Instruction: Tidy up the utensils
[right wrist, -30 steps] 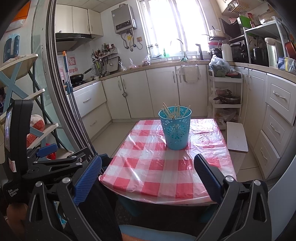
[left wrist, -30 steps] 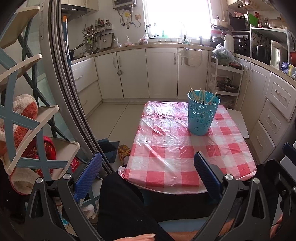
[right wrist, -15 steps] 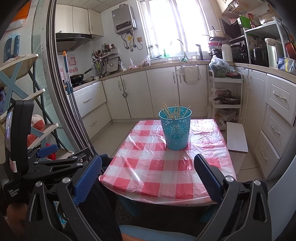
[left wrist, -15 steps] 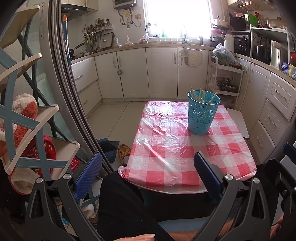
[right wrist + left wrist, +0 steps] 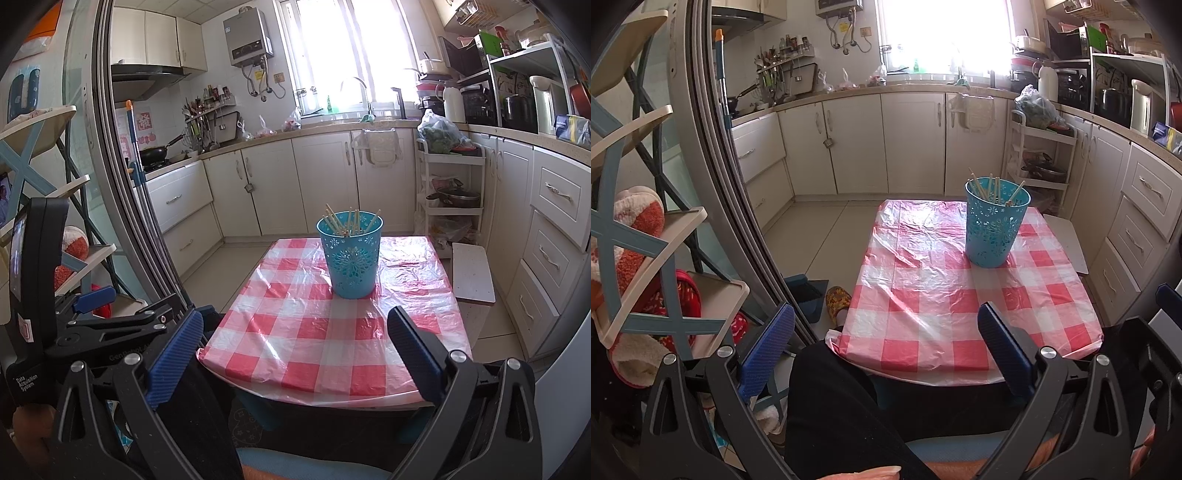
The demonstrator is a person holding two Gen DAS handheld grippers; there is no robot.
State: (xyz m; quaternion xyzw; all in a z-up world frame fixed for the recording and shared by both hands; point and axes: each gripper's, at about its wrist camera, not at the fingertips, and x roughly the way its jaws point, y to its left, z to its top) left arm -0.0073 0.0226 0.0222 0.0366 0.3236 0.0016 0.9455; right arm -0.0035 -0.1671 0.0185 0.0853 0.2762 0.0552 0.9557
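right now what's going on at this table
A person sits at the near end of a table covered in red-and-white checked plastic, holding a claw in each hand. The left claw and the right claw are both open and empty, held back short of the table edge. The only thing on the table is a blue basket toward the far end, with wooden chopsticks standing in it. Nothing is being handled yet.

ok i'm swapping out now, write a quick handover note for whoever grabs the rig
Left gripper: open, empty, held low before the table's near edge.
Right gripper: open, empty, same height.
Chopsticks: all stand in the blue basket at the far middle of the checked tablecloth.
Done: no loose utensils show on the table.
Left: nothing visible to collect; check outside the views.
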